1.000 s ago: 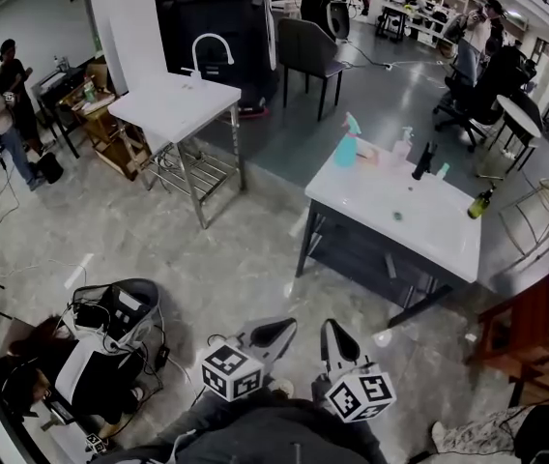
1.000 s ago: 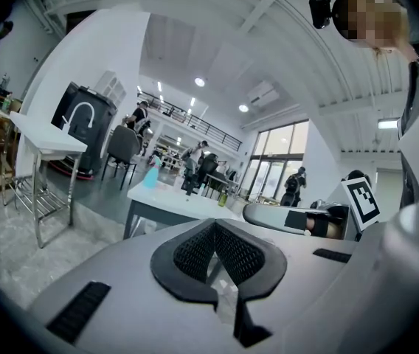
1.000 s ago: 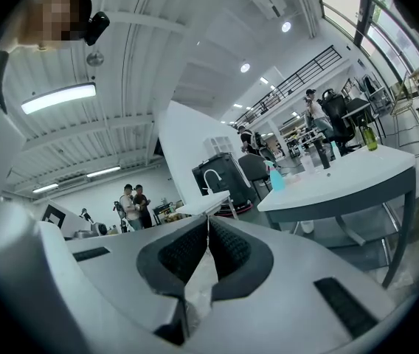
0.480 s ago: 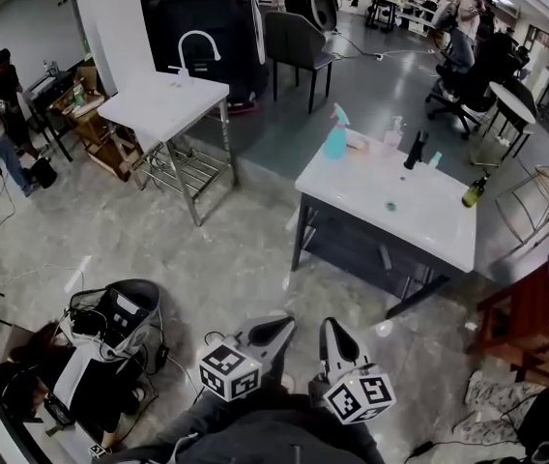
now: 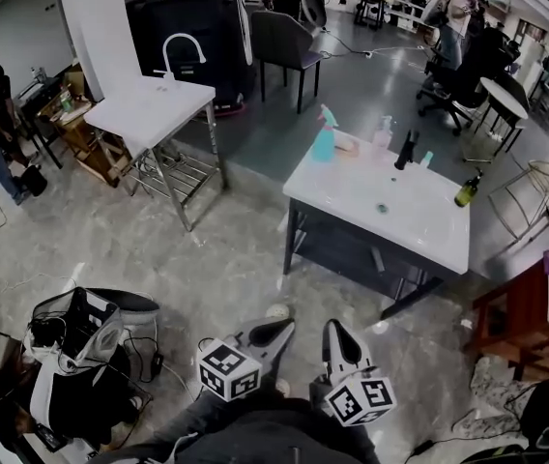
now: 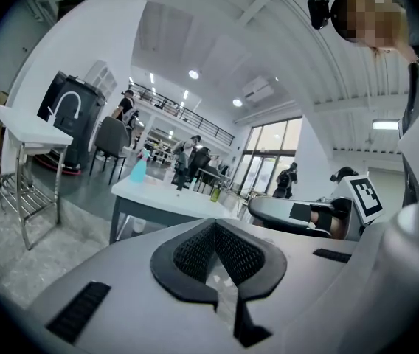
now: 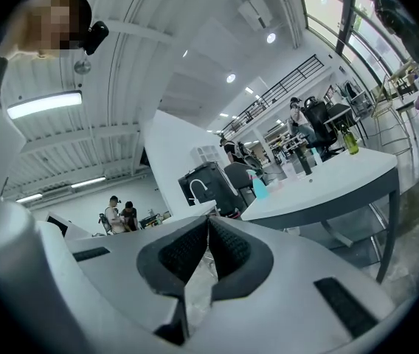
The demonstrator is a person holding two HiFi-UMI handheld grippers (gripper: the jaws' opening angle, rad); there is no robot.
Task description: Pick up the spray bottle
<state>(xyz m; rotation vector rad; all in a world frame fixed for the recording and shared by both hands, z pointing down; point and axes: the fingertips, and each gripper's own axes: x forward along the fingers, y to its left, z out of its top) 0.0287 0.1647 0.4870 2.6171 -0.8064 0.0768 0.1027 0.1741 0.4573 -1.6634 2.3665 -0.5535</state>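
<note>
Closed and empty, the left tongs (image 5: 276,331) and right tongs (image 5: 336,333) are hanging well short of the teal spray bottle (image 5: 324,136), which is standing at the far corner of the tabletop (image 5: 419,222); arriving unopened is risking toppling it into neighbouring bottles (image 5: 383,136).

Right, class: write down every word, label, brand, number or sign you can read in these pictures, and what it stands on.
No readable text anywhere.
marker cubes: black-and-white square patterns only, no letters or numbers.
spray bottle, green bottle and other bottles on the white table: any labels are too small to read.
</note>
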